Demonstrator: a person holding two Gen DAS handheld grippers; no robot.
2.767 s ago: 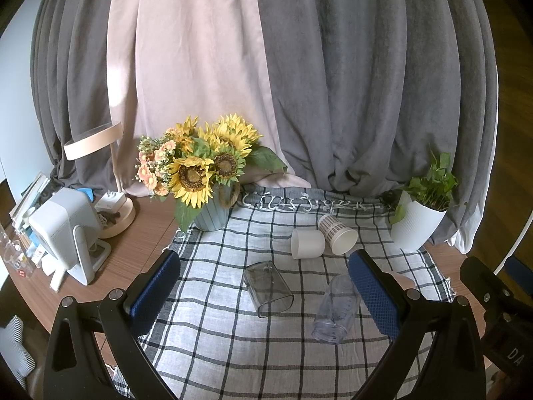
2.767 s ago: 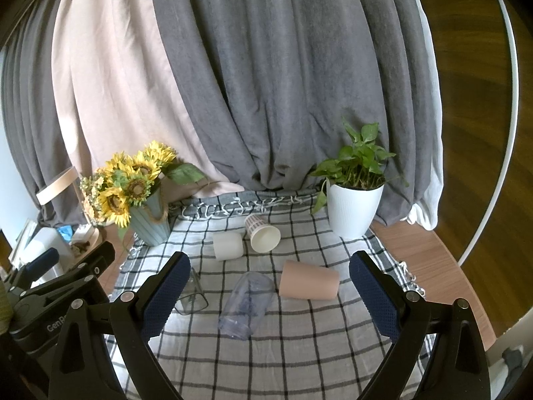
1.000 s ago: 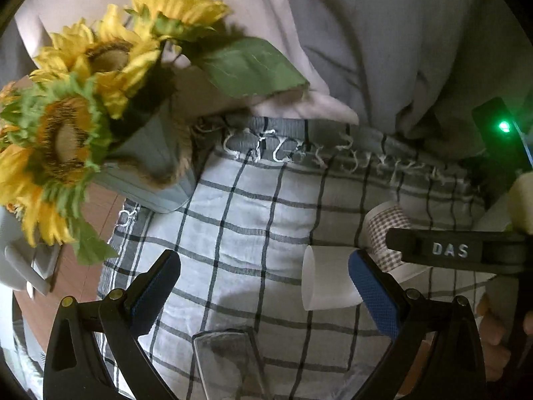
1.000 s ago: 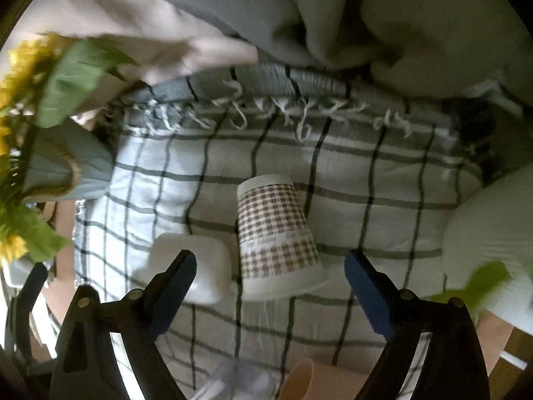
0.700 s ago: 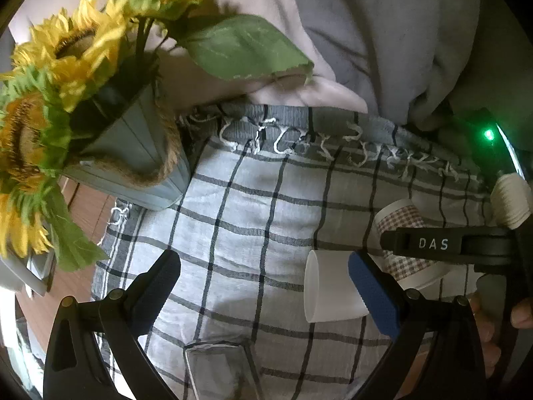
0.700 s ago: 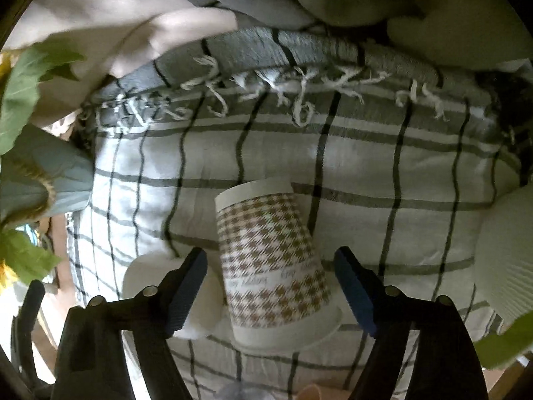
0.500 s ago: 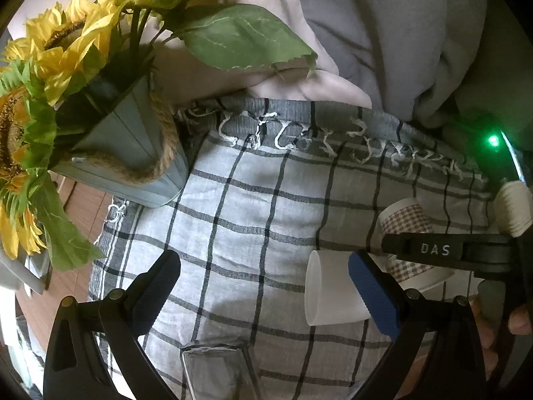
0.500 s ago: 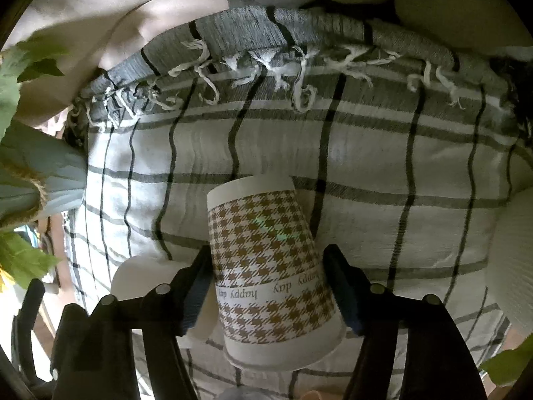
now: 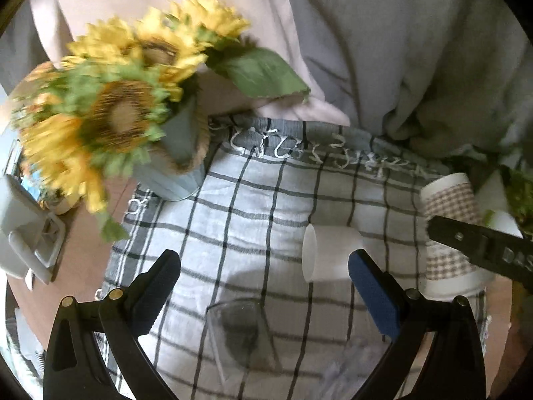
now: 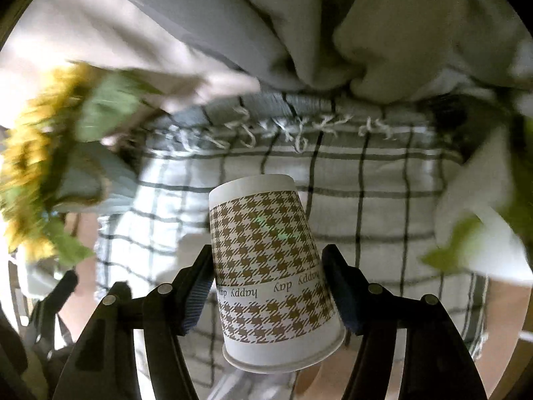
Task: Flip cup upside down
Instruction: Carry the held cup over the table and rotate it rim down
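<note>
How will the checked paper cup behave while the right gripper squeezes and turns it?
The paper cup looks thin-walled, so it probably dents under a hard squeeze. It seems empty and light, likely easy to turn. The right gripper grips its tapered side, so it may slip toward the narrow base.

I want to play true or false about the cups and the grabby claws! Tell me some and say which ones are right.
1. The right gripper squeezes the checked paper cup. True.
2. The left gripper holds the plain white cup. False: it is open, holding nothing.
3. The plain white cup lies on its side. True.
4. The sunflowers stand in a red vase. False: the vase is pale blue-grey.
5. The cloth has a checked pattern. True.
</note>
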